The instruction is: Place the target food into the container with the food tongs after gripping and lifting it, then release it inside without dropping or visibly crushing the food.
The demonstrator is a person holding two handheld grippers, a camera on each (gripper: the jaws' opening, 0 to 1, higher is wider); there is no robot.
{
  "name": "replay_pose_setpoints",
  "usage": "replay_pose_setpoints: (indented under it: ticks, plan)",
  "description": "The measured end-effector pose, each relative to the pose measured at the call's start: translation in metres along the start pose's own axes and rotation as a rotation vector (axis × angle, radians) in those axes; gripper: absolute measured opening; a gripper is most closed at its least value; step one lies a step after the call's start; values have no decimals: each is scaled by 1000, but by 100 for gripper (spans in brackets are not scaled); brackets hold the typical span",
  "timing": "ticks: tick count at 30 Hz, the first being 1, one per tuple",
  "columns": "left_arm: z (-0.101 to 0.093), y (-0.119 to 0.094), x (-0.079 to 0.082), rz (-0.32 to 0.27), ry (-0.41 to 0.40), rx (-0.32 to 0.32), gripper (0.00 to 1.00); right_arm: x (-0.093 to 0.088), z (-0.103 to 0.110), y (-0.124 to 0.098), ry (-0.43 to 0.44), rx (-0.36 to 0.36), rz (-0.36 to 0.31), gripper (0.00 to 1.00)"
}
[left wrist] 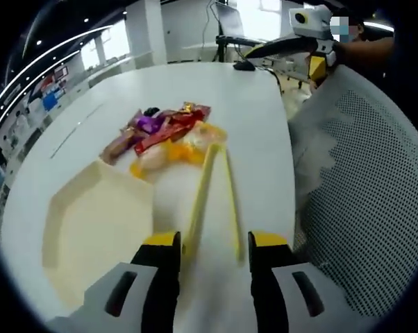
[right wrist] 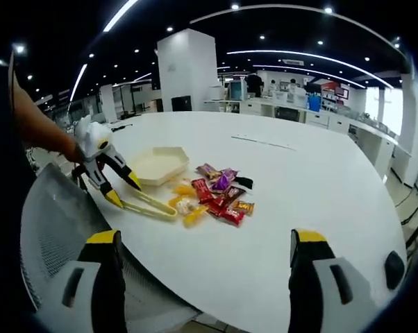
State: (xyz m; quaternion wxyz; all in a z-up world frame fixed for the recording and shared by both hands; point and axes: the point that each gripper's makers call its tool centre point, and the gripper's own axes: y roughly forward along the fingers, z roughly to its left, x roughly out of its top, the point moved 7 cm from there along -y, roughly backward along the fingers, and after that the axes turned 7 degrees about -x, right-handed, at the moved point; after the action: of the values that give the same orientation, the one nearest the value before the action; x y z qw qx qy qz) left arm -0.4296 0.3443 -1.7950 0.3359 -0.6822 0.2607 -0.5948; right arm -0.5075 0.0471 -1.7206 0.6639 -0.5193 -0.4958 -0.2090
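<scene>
The left tongs (left wrist: 216, 244) rise from the bottom of the left gripper view with their black, yellow-tipped jaws closed onto the handle end of a pair of slim yellow plastic food tongs (left wrist: 201, 198), one jaw against each arm; the two yellow arms run up the frame, still spread apart, to the lower edge of a heap of wrapped sweets and yellow-orange food pieces (left wrist: 169, 135) in the centre; whether the tips touch a piece cannot be told; the heap lies on the white round bench (left wrist: 195, 83), outside the cream hexagonal plastic tray (left wrist: 91, 222), which sits just beside it at lower left; a white mesh chair back (left wrist: 375, 173) fills the right side.

In the right gripper view the right tongs (right wrist: 205, 237) stand wide apart at the bottom, holding nothing; left of centre the left tongs (right wrist: 124, 189) hold the food tongs (right wrist: 150, 206) low over the bench (right wrist: 285, 180); the heap (right wrist: 212, 194) lies mid-frame, the tray (right wrist: 157, 165) just above and left of it; the chair back (right wrist: 56, 222) is at lower left.
</scene>
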Motion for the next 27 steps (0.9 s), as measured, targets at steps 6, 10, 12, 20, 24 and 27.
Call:
replay_pose_setpoints:
  ticks: [6,10,12,20,24,27]
  plan:
    - [2,2,0,7,6,15,30,-2,-2,1,11,-6,9,100]
    - [-1,5,-1,25,43,26,29,-3,-2,2,12,-4,14,100]
    - [-2,5,0,24,43,35,25,-3,-1,3,13,-1,15,100]
    - [4,5,-2,30,55,78,4,-5,2,6,-5,12,34,100]
    - [5,5,-2,25,51,79,2,-4,2,7,-4,12,29,100]
    - [3,1,0,-2,26,74,1,-4,1,7,-1,10,27,100]
